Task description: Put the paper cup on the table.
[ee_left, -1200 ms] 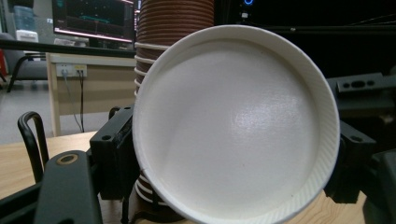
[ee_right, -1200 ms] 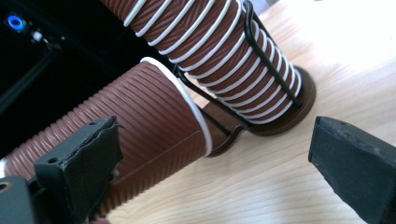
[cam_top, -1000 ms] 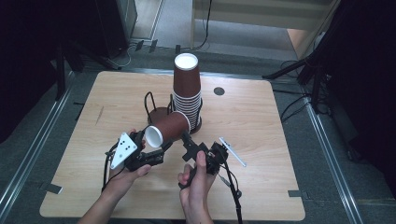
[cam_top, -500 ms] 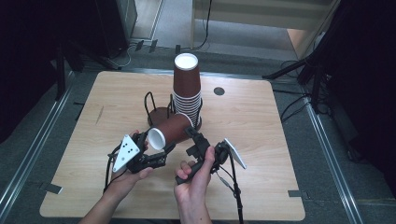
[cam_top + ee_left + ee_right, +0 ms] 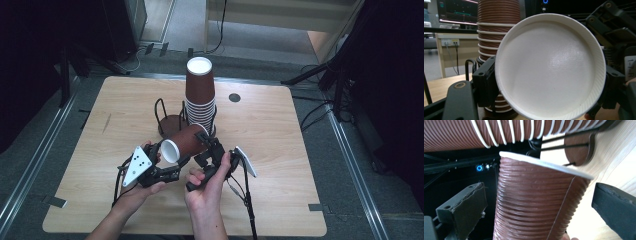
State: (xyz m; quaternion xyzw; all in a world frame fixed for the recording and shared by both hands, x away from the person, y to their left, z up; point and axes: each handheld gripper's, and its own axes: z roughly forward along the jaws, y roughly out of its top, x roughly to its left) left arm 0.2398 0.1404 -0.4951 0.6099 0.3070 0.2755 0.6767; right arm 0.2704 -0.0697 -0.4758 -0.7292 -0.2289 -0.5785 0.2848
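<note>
Brown cup (image 5: 184, 144) off the stack, held on its side above the desk's (image 5: 300, 150) near half.
Left tongs (image 5: 162, 162) pinch its rim; right tongs (image 5: 202, 142) straddle its body, unclamped. Stack (image 5: 200, 97) stays in holder (image 5: 167, 120); placing remains.

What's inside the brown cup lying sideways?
The brown cup looks empty: plain white walls and bottom, seen through its open mouth. Behind it stands the cup stack, its lower part hidden.

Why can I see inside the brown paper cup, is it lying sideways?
Yes, tipped on its side. The brown ribbed paper cup points its white mouth sideways, and looks empty.
</note>
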